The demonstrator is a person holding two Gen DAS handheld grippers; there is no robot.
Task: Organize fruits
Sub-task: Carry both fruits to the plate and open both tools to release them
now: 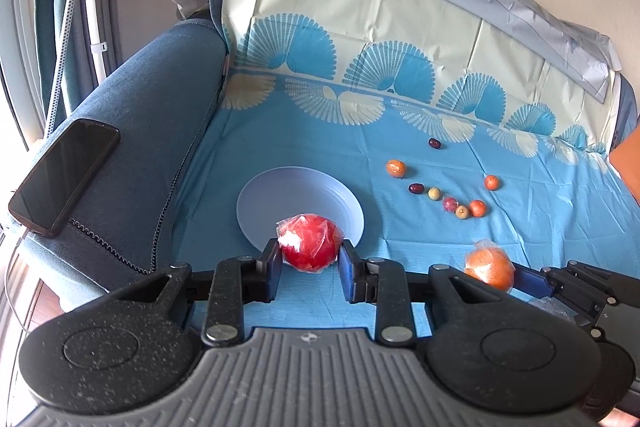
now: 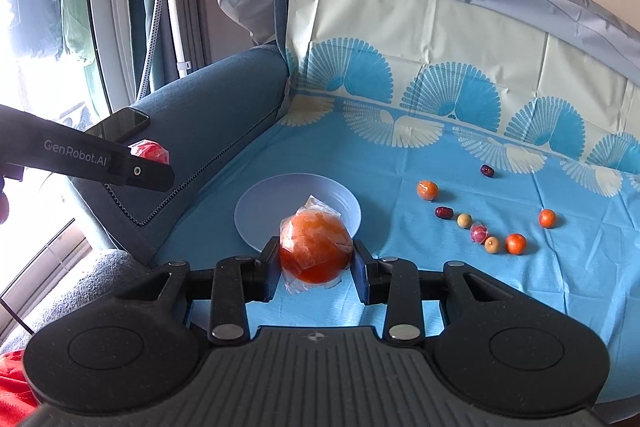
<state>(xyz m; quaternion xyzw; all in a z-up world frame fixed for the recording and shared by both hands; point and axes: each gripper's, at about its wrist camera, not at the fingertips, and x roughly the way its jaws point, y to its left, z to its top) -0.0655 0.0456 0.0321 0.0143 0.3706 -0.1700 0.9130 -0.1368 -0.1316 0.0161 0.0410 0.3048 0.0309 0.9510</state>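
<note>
Left wrist view: left gripper (image 1: 308,259) is clamped on a wrapped red fruit (image 1: 310,241), held at the near rim of the empty plate (image 1: 280,195). The loose film could let it slip and fall short of the plate.

Right wrist view: right gripper (image 2: 316,263) is clamped on a wrapped orange (image 2: 315,249) at the same rim — collision risk if both release together. Small fruits (image 2: 491,244) lie scattered to the right.

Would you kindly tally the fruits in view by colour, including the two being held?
Red, wrapped, held: 1
Large orange, wrapped, held: 1
Small orange: 3
Dark red-brown: 2
Tan: 2
Pink, wrapped: 1
Total: 10
</note>
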